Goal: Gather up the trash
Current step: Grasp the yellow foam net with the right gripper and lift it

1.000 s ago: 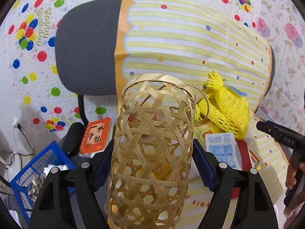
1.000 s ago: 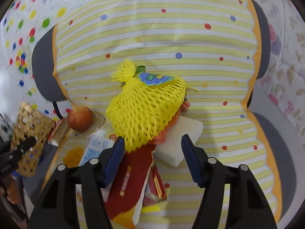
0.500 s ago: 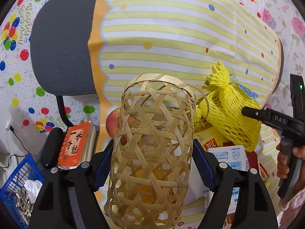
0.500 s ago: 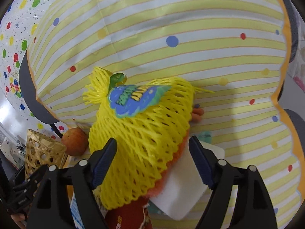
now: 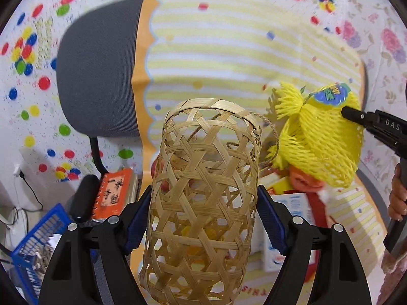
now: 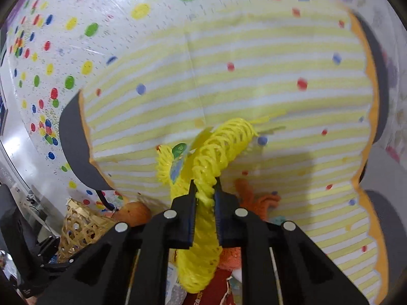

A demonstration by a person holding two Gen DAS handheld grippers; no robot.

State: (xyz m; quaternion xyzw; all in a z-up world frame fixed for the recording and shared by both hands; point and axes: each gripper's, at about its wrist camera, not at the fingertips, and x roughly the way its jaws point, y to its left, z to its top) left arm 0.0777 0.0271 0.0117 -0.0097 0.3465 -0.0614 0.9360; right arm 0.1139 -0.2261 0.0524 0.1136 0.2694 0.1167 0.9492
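Note:
My left gripper (image 5: 203, 216) is shut on a tall woven bamboo basket (image 5: 203, 203), held upright in front of the chair seat. My right gripper (image 6: 205, 193) is shut on a yellow foam fruit net (image 6: 203, 228) with a blue-green label, lifted off the seat. The net also shows in the left wrist view (image 5: 323, 139) to the right of the basket, level with its rim, with the right gripper (image 5: 374, 124) on it. The basket shows low on the left in the right wrist view (image 6: 81, 223).
A chair draped in a yellow striped cloth (image 6: 229, 89) holds a pile: an orange knitted piece (image 5: 302, 180), a blue-white carton (image 5: 292, 203), red wrappers (image 6: 216, 289), an orange fruit (image 6: 132, 211). An orange notebook (image 5: 112, 193) and a blue crate (image 5: 33, 244) sit left.
My right gripper has closed on the yellow net and lifted it off the pile, uncovering the orange piece beneath. The left gripper still holds the basket in much the same place.

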